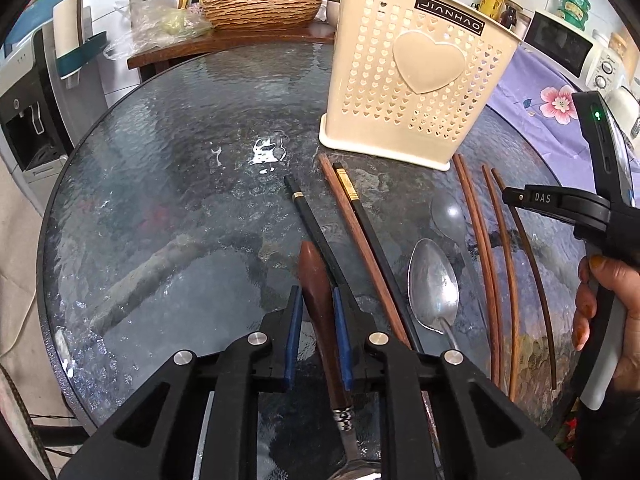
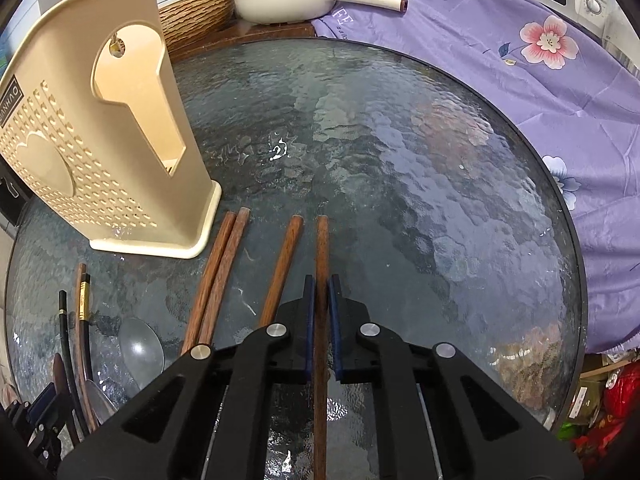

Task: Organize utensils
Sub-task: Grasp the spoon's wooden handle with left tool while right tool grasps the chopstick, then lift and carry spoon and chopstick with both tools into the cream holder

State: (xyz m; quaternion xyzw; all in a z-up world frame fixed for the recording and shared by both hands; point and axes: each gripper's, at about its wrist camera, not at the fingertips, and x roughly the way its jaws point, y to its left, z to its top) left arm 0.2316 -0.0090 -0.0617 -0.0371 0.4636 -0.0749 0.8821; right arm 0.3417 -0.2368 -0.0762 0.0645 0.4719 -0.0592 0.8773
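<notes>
1. Holding tight already: the right gripper (image 2: 321,292) is clamped on one brown wooden chopstick (image 2: 322,248) at the right end of the row. Its blue pads (image 2: 309,320) press both sides of the stick.
2. Squeezing too, the left gripper (image 1: 316,304) has closed around a spoon with a dark wooden handle (image 1: 316,280). The pads look like they touch the handle on both sides.
3. A chopstick is light, thin and stiff. It is smooth and round, so it could roll or slip if held loosely. Holding it near the middle should keep it from tipping.
4. The wooden handle is thicker and easier to grip. The metal bowl end is out of sight near the bottom edge and probably makes that end heavier, so the spoon may droop.
5. All the sticks and spoons lie flat on the round glass table (image 2: 400,140), just in front of the cream holder (image 1: 416,76) with little heart holes.
6. Three more brown chopsticks (image 2: 220,264) lie beside the held one. Black chopsticks with gold bands (image 1: 348,188) and a shiny metal spoon (image 1: 432,276) lie near the holder too.
7. Glass is hard and slick, so things may slide when nudged.
</notes>
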